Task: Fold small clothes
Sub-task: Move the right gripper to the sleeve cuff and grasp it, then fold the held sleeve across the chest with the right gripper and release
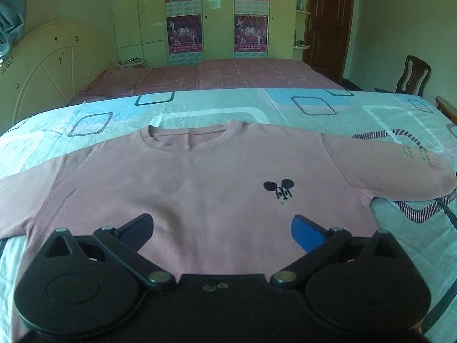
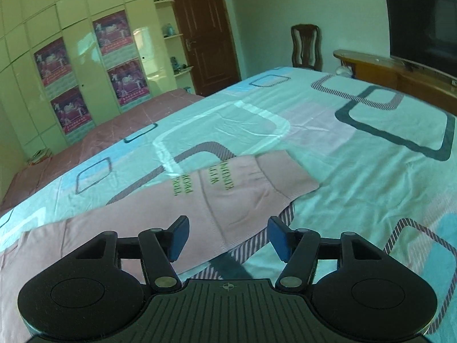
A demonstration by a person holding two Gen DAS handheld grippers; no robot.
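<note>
left sleeve: from my left camera it lies flat on the sheet (image 1: 257, 108), running off the frame edge; I judge it limp and light, so I would pinch it near the cuff, which I cannot see here
left gripper (image 1: 222, 230): released, jaws spread wide, nothing between them, hovering over the lower chest of the shirt
shirt (image 1: 182, 188): pink, front up, spread flat across the bed with the collar (image 1: 190, 135) away from me; soft knit, 1 thin layer over another, so I expect it to sag and drag when lifted, not slide as a board would
logo (image 1: 279, 189): small dark print on the chest, no use as a hold
right sleeve (image 2: 234, 188): green lettering on it, cuff (image 2: 288, 177) lying flat on the sheet; I reckon the cuff edge or the shoulder seam is the place to pinch, taking both layers
right gripper (image 2: 228, 238): released too, jaws apart, holding nothing, poised above the sleeve's lower edge
risk: a shallow pinch may catch only the top layer, or the sheet with it
</note>
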